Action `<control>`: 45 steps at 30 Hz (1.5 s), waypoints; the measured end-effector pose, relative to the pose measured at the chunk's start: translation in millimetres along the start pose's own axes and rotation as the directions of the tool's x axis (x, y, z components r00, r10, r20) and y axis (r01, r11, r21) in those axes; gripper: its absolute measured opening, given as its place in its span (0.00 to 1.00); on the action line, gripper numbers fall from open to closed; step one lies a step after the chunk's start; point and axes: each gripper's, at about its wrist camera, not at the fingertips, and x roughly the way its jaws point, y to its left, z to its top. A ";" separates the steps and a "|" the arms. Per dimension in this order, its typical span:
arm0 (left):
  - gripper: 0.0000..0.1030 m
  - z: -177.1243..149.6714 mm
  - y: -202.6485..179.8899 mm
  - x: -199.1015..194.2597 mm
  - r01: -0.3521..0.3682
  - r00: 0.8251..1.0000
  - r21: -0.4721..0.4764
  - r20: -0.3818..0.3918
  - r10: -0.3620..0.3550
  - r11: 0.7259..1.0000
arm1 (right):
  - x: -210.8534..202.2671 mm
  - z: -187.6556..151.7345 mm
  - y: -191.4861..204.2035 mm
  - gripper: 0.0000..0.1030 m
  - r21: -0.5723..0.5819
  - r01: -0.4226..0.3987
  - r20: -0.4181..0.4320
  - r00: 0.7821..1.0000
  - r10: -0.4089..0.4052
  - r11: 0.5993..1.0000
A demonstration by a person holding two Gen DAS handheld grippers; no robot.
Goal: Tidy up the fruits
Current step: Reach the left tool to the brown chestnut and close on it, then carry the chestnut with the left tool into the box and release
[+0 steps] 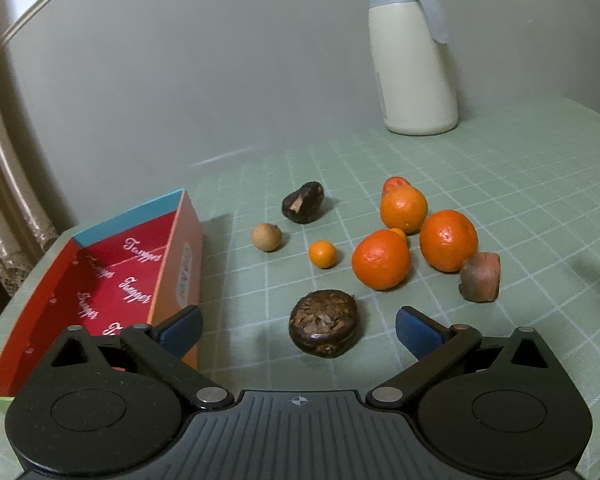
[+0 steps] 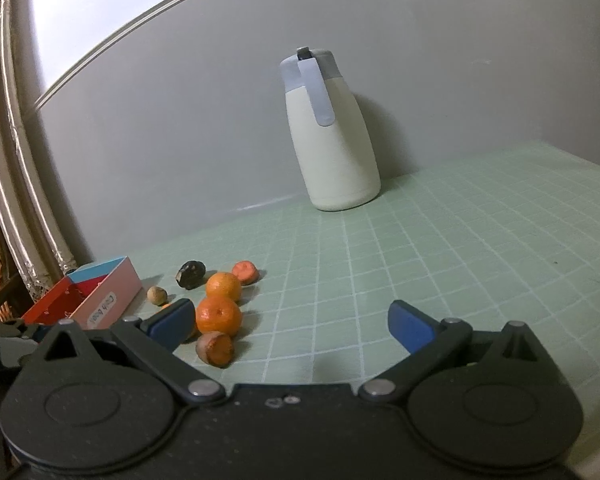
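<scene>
Right below our left gripper [image 1: 298, 330], whose blue fingers [image 1: 416, 330] are spread wide like our right gripper's [image 2: 290, 326], sits the round dark brown wrinkly fruit [image 1: 324, 323] on the green checked tabletop [image 1: 500, 184], so we should lower slowly and squeeze gently.

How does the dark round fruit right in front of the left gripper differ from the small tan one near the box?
The dark round fruit is blackish-brown and glossy with a rough, flaky top; the small tan fruit is pale and matte. The dark one is clearly bigger and squat, the tan one nearly spherical. The dark one sits between the left gripper's open fingers; the tan one lies farther back. Both rest on the green checked tablecloth.
</scene>
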 end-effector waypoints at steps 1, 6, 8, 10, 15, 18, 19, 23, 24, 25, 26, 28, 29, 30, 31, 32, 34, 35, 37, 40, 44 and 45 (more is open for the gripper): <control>0.85 -0.1 -0.4 3.2 0.009 1.000 0.002 -0.006 -0.009 1.000 | 0.2 0.3 0.1 1.00 0.002 -0.004 0.000 1.000 0.004 1.000; 0.65 1.3 0.8 16.2 0.054 0.998 -0.024 -0.037 -0.054 0.998 | 3.4 1.6 -1.6 1.00 0.023 -0.018 -0.012 1.000 0.018 1.000; 0.65 1.4 1.4 18.0 0.062 0.997 -0.040 -0.038 -0.063 0.997 | 4.6 2.0 -2.4 1.00 0.030 -0.019 -0.014 1.000 0.019 0.999; 0.48 0.7 2.1 18.3 0.086 0.995 -0.058 -0.035 -0.088 0.995 | 6.1 2.1 -2.9 1.00 0.032 -0.019 -0.016 1.000 0.020 0.999; 0.42 0.7 0.2 19.7 0.090 0.995 -0.077 -0.034 -0.093 0.993 | 10.5 1.5 -3.7 1.00 0.050 -0.018 -0.029 0.999 0.019 0.999; 0.42 0.7 2.8 16.1 0.088 0.996 -0.091 -0.017 -0.090 0.992 | 11.7 1.2 -1.9 1.00 0.043 -0.019 -0.029 0.999 0.020 0.999; 0.42 1.1 3.7 14.1 0.082 0.997 -0.090 -0.007 -0.083 0.993 | 12.3 1.1 -1.1 1.00 0.035 -0.018 -0.032 0.999 0.019 0.999; 0.42 2.8 10.8 1.5 0.051 0.998 -0.101 0.049 -0.046 0.994 | 13.5 -0.1 0.2 1.00 0.025 -0.011 -0.039 0.999 0.012 1.000; 0.42 3.5 13.2 -2.7 0.034 0.997 -0.104 0.071 -0.027 0.994 | 13.6 -0.2 0.3 1.00 0.024 -0.008 -0.039 0.999 0.009 1.000; 0.42 3.7 16.0 -7.2 0.018 0.996 -0.109 0.091 -0.008 0.994 | 13.9 -0.4 0.5 1.00 0.024 -0.007 -0.039 0.999 0.008 1.000; 0.42 4.2 19.3 -10.5 0.004 0.994 -0.117 0.107 0.009 0.993 | 14.5 -0.7 1.0 1.00 0.023 -0.007 -0.039 0.999 0.008 1.000; 0.42 4.2 27.6 -18.0 -0.041 0.988 -0.139 0.139 0.060 0.989 | 16.5 -1.4 3.4 1.00 0.017 -0.007 -0.041 0.999 0.008 1.000; 0.42 4.0 32.6 -21.4 -0.068 0.984 -0.151 0.153 0.091 0.986 | 17.6 -2.0 5.1 1.00 0.013 -0.008 -0.042 0.999 0.009 1.000; 0.42 3.6 39.0 -25.1 -0.100 0.978 -0.167 0.166 0.128 0.981 | 18.8 -2.7 7.5 1.00 0.006 -0.010 -0.045 0.999 0.011 1.000; 0.42 2.8 45.6 -28.3 -0.127 0.972 -0.186 0.174 0.159 0.974 | 19.9 -3.5 10.1 1.00 0.001 -0.014 -0.047 0.999 0.014 1.000; 0.42 1.4 53.5 -30.2 -0.146 0.967 -0.204 0.177 0.183 0.968 | 21.1 -4.3 12.8 1.00 -0.004 -0.019 -0.049 0.999 0.019 1.000; 0.42 -0.3 69.9 -29.6 -0.193 0.959 -0.244 0.158 0.236 0.950 | 23.4 -5.8 18.8 1.00 -0.015 -0.029 -0.055 0.998 0.028 0.999; 0.42 -1.9 78.8 -28.0 -0.214 0.956 -0.261 0.139 0.256 0.941 | 24.7 -6.6 21.8 1.00 -0.021 -0.033 -0.057 0.998 0.032 0.999; 0.42 -5.5 95.1 -22.0 -0.250 0.954 -0.293 0.089 0.287 0.923 | 27.7 -8.5 28.3 1.00 -0.032 -0.042 -0.066 0.997 0.040 0.999; 0.42 -12.2 120.9 -11.9 -0.271 0.956 -0.347 0.007 0.292 0.898 | 31.8 -11.0 36.7 1.00 -0.040 -0.056 -0.077 0.996 0.053 0.998; 0.42 -20.3 147.3 2.1 -0.284 0.958 -0.393 -0.087 0.272 0.875 | 37.7 -14.1 46.9 1.00 -0.050 -0.071 -0.093 0.993 0.067 0.996; 0.42 -23.4 149.6 5.6 -0.286 0.958 -0.398 -0.107 0.266 0.871 | 39.4 -14.8 49.7 1.00 -0.051 -0.076 -0.097 0.993 0.071 0.996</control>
